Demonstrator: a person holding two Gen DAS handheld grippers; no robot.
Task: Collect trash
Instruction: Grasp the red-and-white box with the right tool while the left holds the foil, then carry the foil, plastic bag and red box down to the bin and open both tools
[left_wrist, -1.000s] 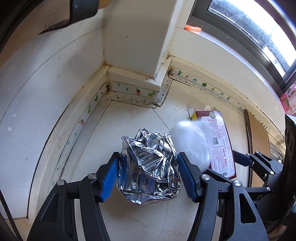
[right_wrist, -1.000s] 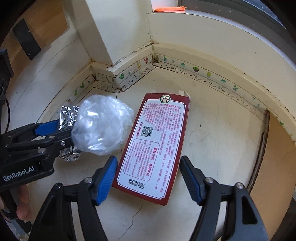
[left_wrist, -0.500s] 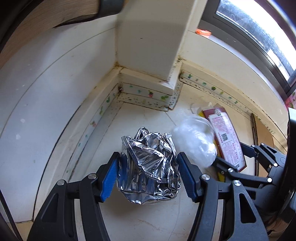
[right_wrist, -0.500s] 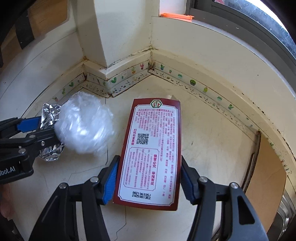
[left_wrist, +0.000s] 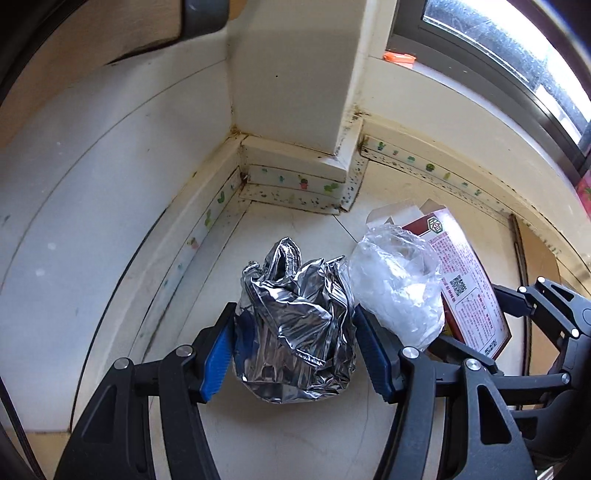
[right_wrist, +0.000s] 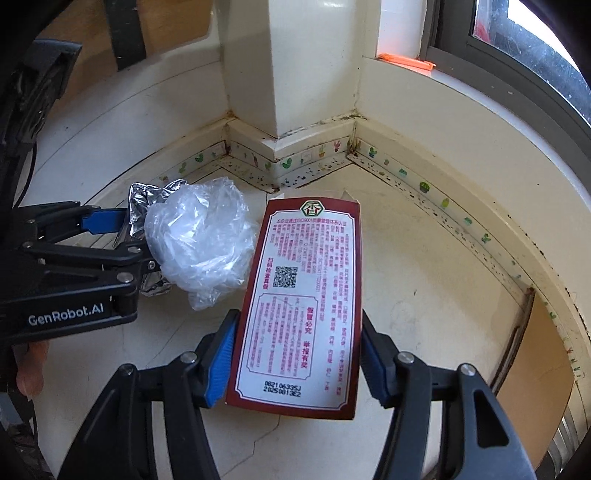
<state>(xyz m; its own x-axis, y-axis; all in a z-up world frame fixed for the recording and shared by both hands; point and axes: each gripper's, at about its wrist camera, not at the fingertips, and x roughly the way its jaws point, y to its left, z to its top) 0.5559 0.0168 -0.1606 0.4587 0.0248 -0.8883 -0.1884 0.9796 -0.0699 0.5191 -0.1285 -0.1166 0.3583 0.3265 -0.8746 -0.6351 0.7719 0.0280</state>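
Observation:
My left gripper (left_wrist: 295, 347) is shut on a crumpled silver foil wad (left_wrist: 295, 325), its blue pads pressed on both sides. A clear crumpled plastic bag (left_wrist: 395, 288) lies right against that gripper's right finger; in the right wrist view the plastic bag (right_wrist: 199, 243) hides most of the foil wad (right_wrist: 144, 199). My right gripper (right_wrist: 295, 354) is shut on a flat red and white carton (right_wrist: 303, 295), both pads on its long edges, with its lower end clear of the floor. In the left wrist view the carton (left_wrist: 465, 280) shows just right of the bag.
This is a cream floor corner around a square pillar (right_wrist: 288, 74), with cactus-print tape along the skirting (right_wrist: 424, 186). A brown cardboard sheet (right_wrist: 532, 369) lies at the right wall. An orange scrap (right_wrist: 406, 61) sits on the window sill. A person's fingers (right_wrist: 29, 365) show at the left edge.
My right gripper's jaws have closed onto the carton, turned it straight and raised it off the floor. The left gripper still holds the foil and has tilted slightly.

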